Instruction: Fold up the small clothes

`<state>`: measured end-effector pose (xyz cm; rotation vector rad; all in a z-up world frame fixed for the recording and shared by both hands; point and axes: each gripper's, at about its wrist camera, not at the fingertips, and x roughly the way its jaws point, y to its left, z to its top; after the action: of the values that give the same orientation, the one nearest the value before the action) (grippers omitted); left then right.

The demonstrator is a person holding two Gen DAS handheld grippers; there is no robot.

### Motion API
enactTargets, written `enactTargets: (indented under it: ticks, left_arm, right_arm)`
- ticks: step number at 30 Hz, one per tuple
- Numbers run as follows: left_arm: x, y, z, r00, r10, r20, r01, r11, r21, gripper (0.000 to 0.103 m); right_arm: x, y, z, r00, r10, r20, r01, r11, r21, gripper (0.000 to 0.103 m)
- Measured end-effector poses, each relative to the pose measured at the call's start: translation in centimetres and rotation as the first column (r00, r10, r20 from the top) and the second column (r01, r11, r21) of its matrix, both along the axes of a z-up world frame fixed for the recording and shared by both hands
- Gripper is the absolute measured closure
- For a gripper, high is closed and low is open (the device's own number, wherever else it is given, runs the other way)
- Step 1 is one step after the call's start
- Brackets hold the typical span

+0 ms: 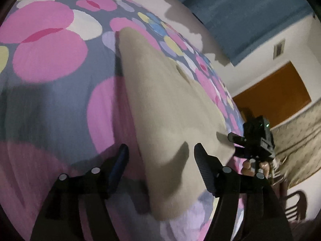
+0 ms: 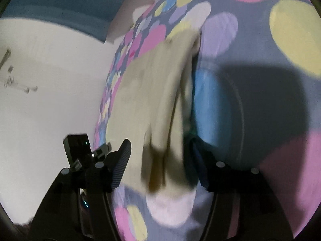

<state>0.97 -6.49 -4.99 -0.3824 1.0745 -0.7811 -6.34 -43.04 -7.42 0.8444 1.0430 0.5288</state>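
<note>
Both views are smeared by motion blur, so the weave and seams of the beige garment point(image 1: 160, 104) cannot be made out, and the black frames of the grippers cut off its near end. No brand, label or writing can be read anywhere.

The garment is the landmark: it lies spread flat on a bedsheet point(image 1: 50, 60) printed with pink, white, yellow and blue ovals on grey. In the left wrist view, sheet fills everything left of the garment. The left gripper point(image 1: 160, 160) has its jaws spread wide, one finger over the sheet and the other over the cloth, clasping nothing. Right of the garment sits the right gripper point(image 1: 252, 142), seen from the side at the cloth's edge, with the fingertips of a hand point(image 1: 250, 166) beneath it. Beyond it stand an orange-brown door point(image 1: 274, 96), a patterned beige curtain point(image 1: 301, 140) and a dark chair point(image 1: 295, 204).

In the right wrist view, the left gripper point(image 2: 80, 150) shows left of the garment point(image 2: 152, 92), against a white wall point(image 2: 50, 80). The right gripper point(image 2: 160, 158) is released too, jaws wide astride the cloth's rumpled near end. Right of the garment lies a broad dark shadow on the sheet point(image 2: 260, 92).
</note>
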Motion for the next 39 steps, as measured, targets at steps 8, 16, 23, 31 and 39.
enactTargets:
  ticks: [8,16,23,31,39]
  left_arm:
    - [-1.2,-0.9,1.1,0.999,0.016,0.028,-0.017,0.999,0.036,0.089]
    - [-2.0,-1.7,0.4,0.994,-0.005,0.111,-0.013,0.987,0.159,0.083]
    - [-2.4,-2.0,0.2,0.988,0.006,0.155,-0.037,0.979,0.202,0.075]
    - [-2.7,-2.2,0.4,0.983,0.019,0.182,-0.061,0.972,0.226,0.066]
    - [-3.0,-2.2,0.6,0.980,0.038,0.195,-0.086,0.967,0.241,0.058]
  right_arm:
    - [-1.4,1.5,1.7,1.000,0.003,0.021,-0.002,1.000,-0.025,0.088]
    - [-1.3,0.8,-1.2,0.999,-0.022,-0.023,0.023,0.999,0.037,0.087]
    - [-1.8,0.4,-1.0,0.999,-0.052,-0.018,0.052,0.997,0.050,0.084]
    - [-2.7,0.1,-0.7,0.997,-0.076,-0.020,0.076,0.996,0.042,0.080]
    - [-2.9,0.1,-0.5,0.995,-0.095,-0.023,0.096,0.995,0.023,0.075]
